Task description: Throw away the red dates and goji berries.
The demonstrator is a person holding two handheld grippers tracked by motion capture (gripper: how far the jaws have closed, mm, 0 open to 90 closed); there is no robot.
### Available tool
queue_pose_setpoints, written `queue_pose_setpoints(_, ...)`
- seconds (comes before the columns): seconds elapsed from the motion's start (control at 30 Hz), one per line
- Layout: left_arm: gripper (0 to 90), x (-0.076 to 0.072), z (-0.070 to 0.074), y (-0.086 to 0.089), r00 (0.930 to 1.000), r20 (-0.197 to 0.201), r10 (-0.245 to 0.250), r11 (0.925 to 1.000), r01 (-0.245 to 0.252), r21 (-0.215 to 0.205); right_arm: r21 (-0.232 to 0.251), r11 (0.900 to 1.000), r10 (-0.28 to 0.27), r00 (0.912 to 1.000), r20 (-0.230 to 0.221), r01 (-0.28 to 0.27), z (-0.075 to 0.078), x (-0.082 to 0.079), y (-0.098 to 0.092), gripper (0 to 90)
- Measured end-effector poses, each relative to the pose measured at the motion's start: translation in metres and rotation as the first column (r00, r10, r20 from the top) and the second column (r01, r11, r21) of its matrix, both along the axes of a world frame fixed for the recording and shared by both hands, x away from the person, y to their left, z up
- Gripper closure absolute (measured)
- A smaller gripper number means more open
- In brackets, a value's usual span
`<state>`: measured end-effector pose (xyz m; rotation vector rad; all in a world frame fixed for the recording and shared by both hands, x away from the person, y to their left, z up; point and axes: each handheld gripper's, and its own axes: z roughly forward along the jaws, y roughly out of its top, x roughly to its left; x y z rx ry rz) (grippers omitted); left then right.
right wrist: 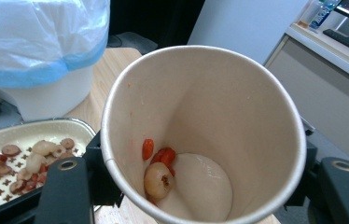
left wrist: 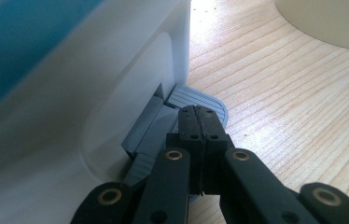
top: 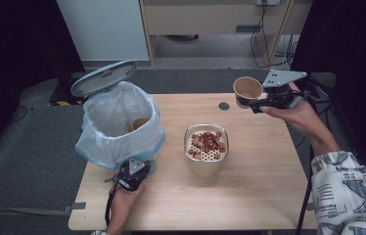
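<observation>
A white pedal bin (top: 122, 128) lined with a blue-edged bag stands at the table's left, its grey lid (top: 103, 77) raised. A paper cup (top: 138, 123) lies inside it. My left gripper (top: 133, 172) is shut, and its tips (left wrist: 199, 114) rest on the bin's grey pedal (left wrist: 207, 99). My right gripper (top: 258, 104) is shut on a tilted paper cup (top: 247, 90) above the table's far right. That cup (right wrist: 200, 121) holds a pale round fruit (right wrist: 157, 181) and a few red bits. A metal pot (top: 206, 147) with a perforated insert full of dried fruit stands mid-table.
A small dark round spot (top: 224, 105) marks the wooden table (top: 249, 196) near its far edge. Grey floor surrounds the table, with a cabinet and cables (top: 264, 44) behind. Black curtains hang at both sides.
</observation>
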<state>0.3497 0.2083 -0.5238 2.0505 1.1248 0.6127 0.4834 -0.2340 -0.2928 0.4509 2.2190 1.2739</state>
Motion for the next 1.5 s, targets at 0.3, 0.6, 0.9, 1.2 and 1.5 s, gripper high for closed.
queue_pose_setpoints(0.3, 89.6, 0.000, 0.000, 0.000, 1.0000, -0.001, 0.000, 1.0000, 0.000, -0.001, 0.071, 0.997, 0.013, 0.9991, -0.039, -0.010, 0.004, 0.005, 0.000, 34.2)
queue_pose_setpoints(0.6, 89.6, 0.000, 0.000, 0.000, 1.0000, -0.001, 0.000, 1.0000, 0.000, -0.002, 0.127, 0.992, 0.008, 0.9954, -0.095, 0.005, 0.006, 0.009, -0.003, 34.2)
queue_pose_setpoints(0.9, 89.6, 0.000, 0.000, 0.000, 1.0000, -0.001, -0.001, 1.0000, 0.001, -0.002, 0.182, 0.983, 0.026, 0.9872, -0.157, 0.003, 0.009, 0.011, -0.002, 34.2)
queue_pose_setpoints(1.2, 89.6, 0.000, 0.000, 0.000, 1.0000, -0.001, -0.001, 1.0000, 0.001, -0.002, 0.201, 0.980, 0.028, 0.9825, -0.184, 0.010, 0.010, 0.013, -0.002, 34.1)
queue_pose_setpoints(1.5, 89.6, 0.000, 0.000, 0.000, 1.0000, -0.001, -0.001, 1.0000, 0.001, -0.004, 0.200, 0.980, 0.028, 0.9786, -0.204, 0.014, 0.014, 0.014, 0.004, 34.0)
